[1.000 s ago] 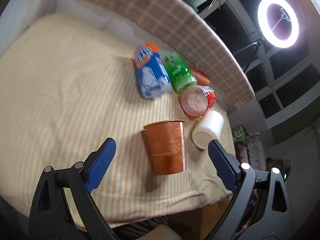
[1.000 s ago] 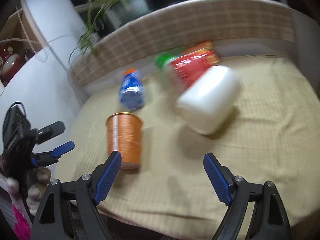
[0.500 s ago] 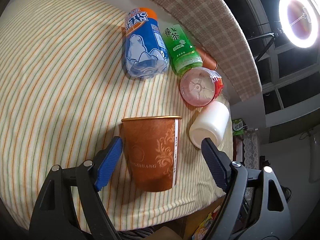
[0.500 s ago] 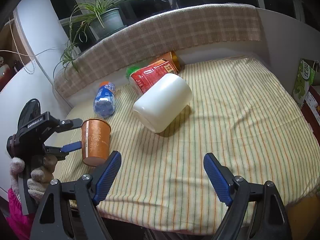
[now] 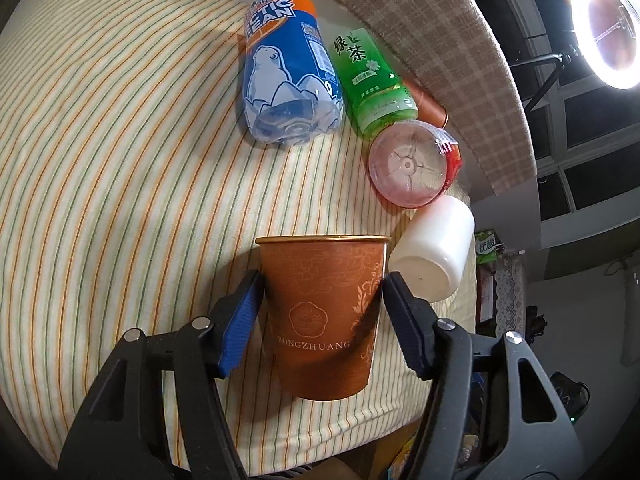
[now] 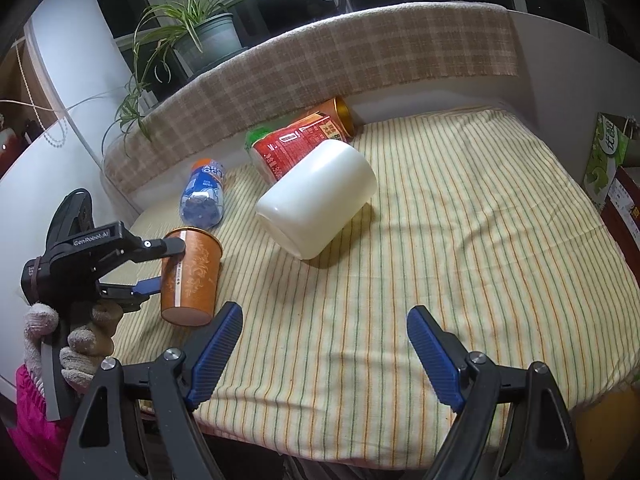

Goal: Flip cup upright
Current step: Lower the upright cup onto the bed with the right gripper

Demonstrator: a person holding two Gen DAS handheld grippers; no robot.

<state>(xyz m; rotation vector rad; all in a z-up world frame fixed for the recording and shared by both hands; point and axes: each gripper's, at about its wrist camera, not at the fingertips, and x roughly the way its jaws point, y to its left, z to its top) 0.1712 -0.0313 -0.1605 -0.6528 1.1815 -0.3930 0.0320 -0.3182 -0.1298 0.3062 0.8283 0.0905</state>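
Observation:
An orange paper cup (image 5: pixel 324 312) stands upright near the front edge of the striped cloth; it also shows in the right wrist view (image 6: pixel 191 276). My left gripper (image 5: pixel 322 292) has its blue pads (image 5: pixel 240 322) touching both sides of the cup, shut on it. A white cup (image 6: pixel 318 204) lies on its side in the middle of the cloth, also seen in the left wrist view (image 5: pixel 434 254). My right gripper (image 6: pixel 324 350) is open and empty near the front edge, well short of the white cup.
A blue bottle (image 5: pixel 286 76), a green tea bottle (image 5: pixel 370 84), a red-labelled bottle (image 5: pixel 412 168) and an orange can (image 6: pixel 340 114) lie at the back by the plaid ledge (image 6: pixel 320 68). A potted plant (image 6: pixel 204 36) stands behind. The cloth edge (image 6: pixel 360 452) drops off in front.
My left gripper moved in around the orange cup and closed its pads onto it. My right gripper drew back from the white cup and stayed open.

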